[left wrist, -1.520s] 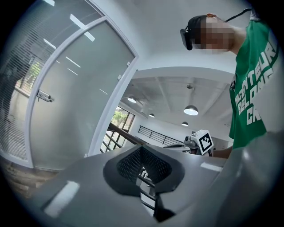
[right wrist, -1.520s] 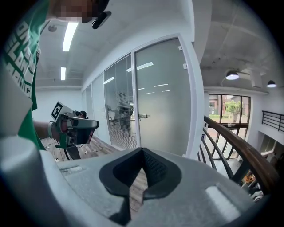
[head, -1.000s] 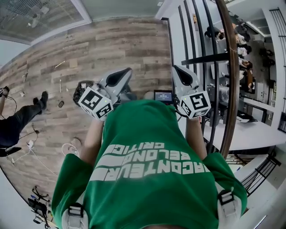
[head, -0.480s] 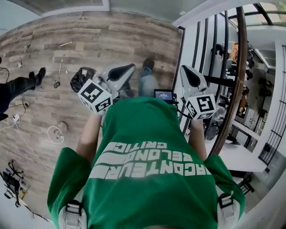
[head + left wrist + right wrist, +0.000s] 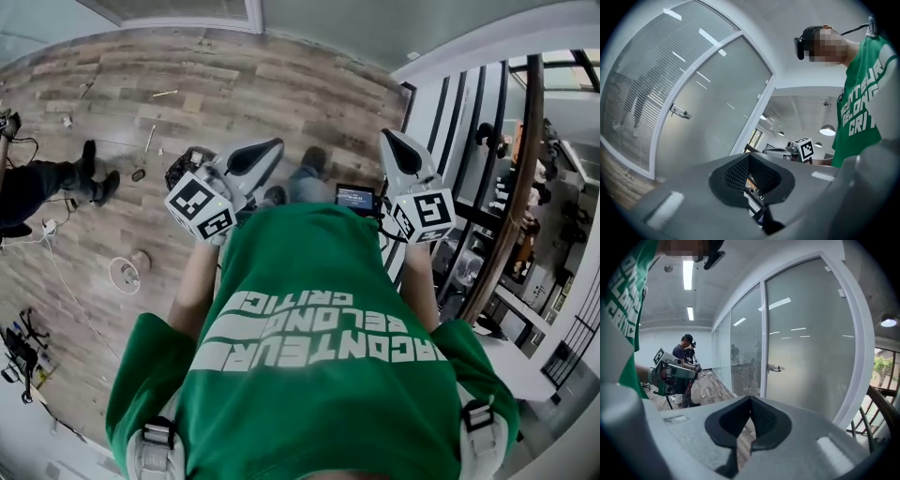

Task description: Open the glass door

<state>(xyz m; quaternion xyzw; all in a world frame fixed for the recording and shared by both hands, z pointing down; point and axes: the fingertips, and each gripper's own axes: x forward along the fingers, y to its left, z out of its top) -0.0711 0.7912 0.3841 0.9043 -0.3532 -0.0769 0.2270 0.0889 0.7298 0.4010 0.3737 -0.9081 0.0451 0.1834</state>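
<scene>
The frosted glass door [image 5: 811,348] in its white frame stands ahead, with a metal handle [image 5: 774,367] on its left side. The left gripper view shows the same door [image 5: 717,122] and its handle [image 5: 678,111]. In the head view both grippers are held out at chest height, well short of the door. My left gripper [image 5: 266,148] and right gripper [image 5: 390,141] point forward. The left gripper's [image 5: 750,161] black pads meet with nothing between them. The right gripper's [image 5: 750,401] pads also close on a thin line, empty.
A black railing with a wooden handrail [image 5: 511,216] runs along the right, over a lower floor. Another person's legs [image 5: 42,187] stand at the left. Cables, a white roll [image 5: 127,274] and a black bag [image 5: 187,167] lie on the wood floor. A small screen [image 5: 356,198] hangs at my chest.
The view has swung and moved forward: the railing has slid to the right and more wood floor shows ahead. Both grippers stay shut and held in the same pose.
</scene>
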